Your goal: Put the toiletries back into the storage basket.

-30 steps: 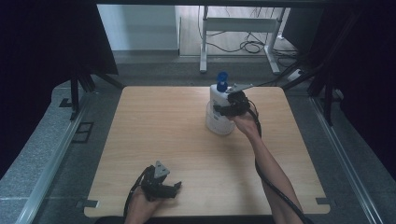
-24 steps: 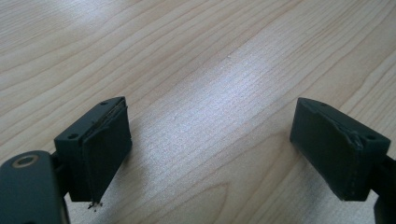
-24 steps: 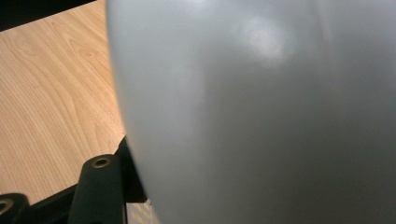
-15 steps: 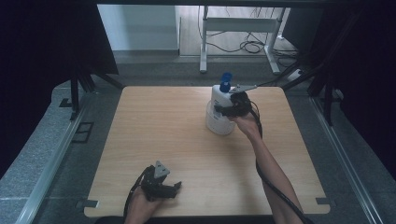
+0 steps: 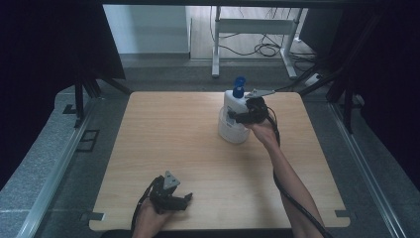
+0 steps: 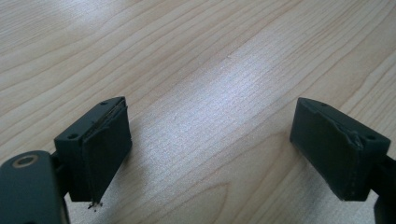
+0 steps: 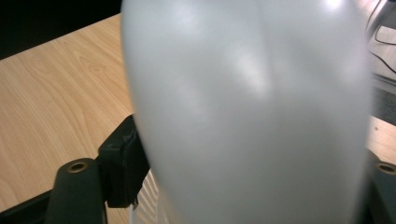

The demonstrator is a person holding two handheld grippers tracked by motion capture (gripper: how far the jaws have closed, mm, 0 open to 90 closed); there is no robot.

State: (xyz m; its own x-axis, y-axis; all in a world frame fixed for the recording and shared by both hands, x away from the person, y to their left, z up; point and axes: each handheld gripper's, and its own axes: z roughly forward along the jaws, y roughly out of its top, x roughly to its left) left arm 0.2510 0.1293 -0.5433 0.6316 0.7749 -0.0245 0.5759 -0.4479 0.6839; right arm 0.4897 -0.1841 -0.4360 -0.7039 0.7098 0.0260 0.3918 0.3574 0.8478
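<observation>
A white bottle [image 5: 233, 121] with a blue pump top [image 5: 239, 87] is seen standing upright on the wooden table [image 5: 168, 139], toward its far right part, and the right gripper [image 5: 236, 117] is set around the bottle's upper body. In the right gripper view the bottle [image 7: 252, 107] is framed by the two black jaws, whose grip has just been loosening with the bottle between them; whether the pads are pressed on the plastic or merely lie alongside it cannot be told from these pictures. The left gripper [image 5: 184, 200] is rested near the table's near edge, well apart from the bottle, and in the left gripper view its jaws are shown spread wide over bare wood, with nothing between them. The main risk is judged to be a topple: the bottle is tall with a rounded, smooth body, and it could be tipped if the right gripper is drawn away sideways while one pad is dragged against the wall. If a lift is attempted with so slack a hold, the bottle could be let slip downward. The pump top could also be knocked by the gripper body, which is held close beside it.
</observation>
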